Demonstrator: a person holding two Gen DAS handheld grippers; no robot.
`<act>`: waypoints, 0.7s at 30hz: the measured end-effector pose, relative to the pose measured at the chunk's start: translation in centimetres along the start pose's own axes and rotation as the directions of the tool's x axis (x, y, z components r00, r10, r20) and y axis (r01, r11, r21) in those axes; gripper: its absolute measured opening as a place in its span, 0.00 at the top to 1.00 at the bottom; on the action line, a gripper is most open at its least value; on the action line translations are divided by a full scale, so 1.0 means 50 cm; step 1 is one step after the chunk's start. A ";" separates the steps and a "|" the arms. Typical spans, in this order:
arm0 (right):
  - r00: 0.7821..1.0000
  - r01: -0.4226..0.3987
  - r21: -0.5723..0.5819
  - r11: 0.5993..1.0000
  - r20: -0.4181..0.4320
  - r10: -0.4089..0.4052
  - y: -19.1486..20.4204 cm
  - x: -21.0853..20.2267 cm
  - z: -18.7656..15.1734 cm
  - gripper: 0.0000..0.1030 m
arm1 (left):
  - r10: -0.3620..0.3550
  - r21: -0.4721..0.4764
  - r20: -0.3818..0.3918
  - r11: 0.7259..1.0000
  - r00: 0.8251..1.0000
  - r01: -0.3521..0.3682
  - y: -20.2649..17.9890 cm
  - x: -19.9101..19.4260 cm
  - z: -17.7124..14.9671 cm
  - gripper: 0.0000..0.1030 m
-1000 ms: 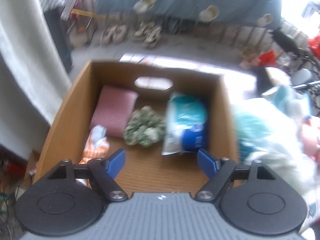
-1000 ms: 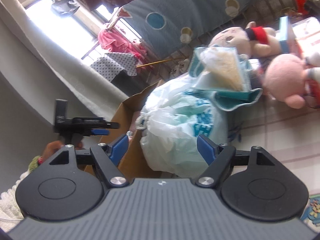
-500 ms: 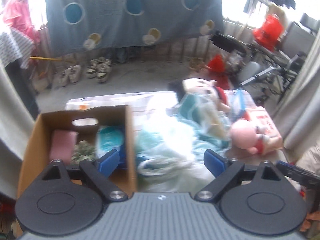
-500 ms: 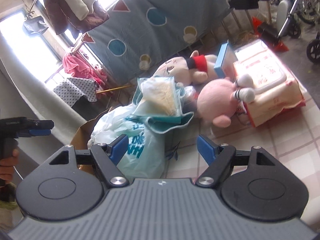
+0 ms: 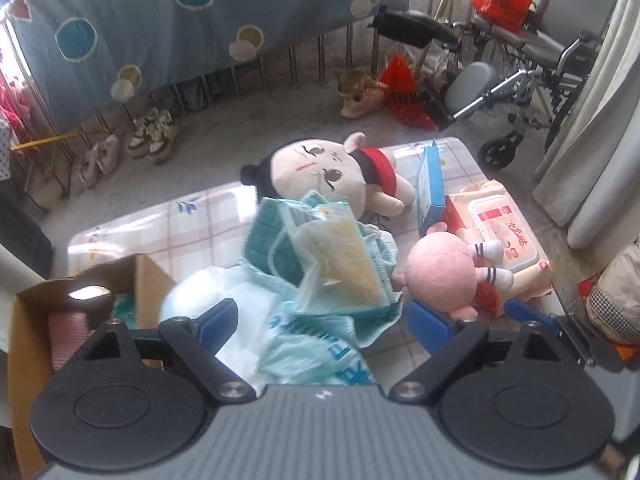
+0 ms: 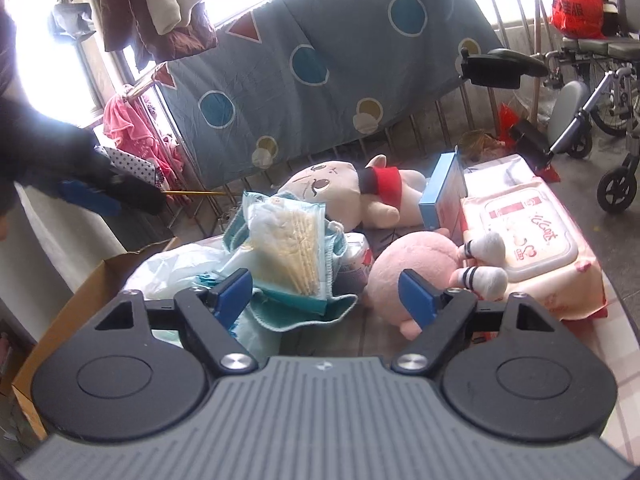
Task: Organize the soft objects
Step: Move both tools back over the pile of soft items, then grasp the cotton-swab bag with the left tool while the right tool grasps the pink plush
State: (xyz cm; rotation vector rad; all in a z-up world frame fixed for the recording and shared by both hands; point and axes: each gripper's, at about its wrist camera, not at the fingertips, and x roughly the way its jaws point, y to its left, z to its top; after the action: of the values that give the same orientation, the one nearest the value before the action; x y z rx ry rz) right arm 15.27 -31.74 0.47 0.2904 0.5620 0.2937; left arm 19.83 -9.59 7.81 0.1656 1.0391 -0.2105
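My left gripper [image 5: 324,322] hangs open over a white and teal plastic bag [image 5: 248,320], gripping nothing. A teal cloth [image 5: 272,252] with a clear packet [image 5: 340,264] on it lies on that bag. My right gripper [image 6: 326,294] has its jaws opening, empty, low before the cloth [image 6: 304,304] and a pink plush [image 6: 412,268]. A big-headed doll with a red collar [image 6: 332,188] lies behind them. The cardboard box [image 5: 24,320] stands at the left with a pink pad [image 5: 68,332] inside.
A pack of wet wipes [image 6: 528,232] and an upright blue carton [image 6: 442,192] sit at the table's right end. A blue finger [image 5: 520,310] of the right gripper shows at the right in the left wrist view. Behind the table are railings, shoes and a wheelchair [image 5: 532,60].
The left wrist view has swung from the inside of the box rightward to the pile on the table. The right wrist view has turned from the bag toward the plush, and its jaws stand wider.
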 end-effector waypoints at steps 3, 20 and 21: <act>0.999 0.051 -0.073 0.996 0.006 -0.051 -0.008 0.000 -0.006 0.16 | -0.002 -0.003 -0.042 1.000 0.999 0.002 -0.027 0.058 0.028 0.10; 0.993 0.042 -0.236 0.971 -0.100 -0.068 -0.086 0.036 0.012 0.05 | 0.081 -0.026 -0.204 0.996 0.976 -0.088 -0.040 0.283 0.088 0.34; 0.992 0.040 -0.272 0.962 -0.104 -0.071 -0.085 0.044 0.018 0.03 | 0.079 -0.026 -0.203 0.996 0.976 -0.086 -0.037 0.284 0.086 0.34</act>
State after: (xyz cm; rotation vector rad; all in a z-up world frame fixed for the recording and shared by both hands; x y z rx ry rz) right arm 18.36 -35.02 -1.34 -0.0055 0.6325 0.3297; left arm 29.93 -13.74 -2.44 0.2013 1.2342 -0.1014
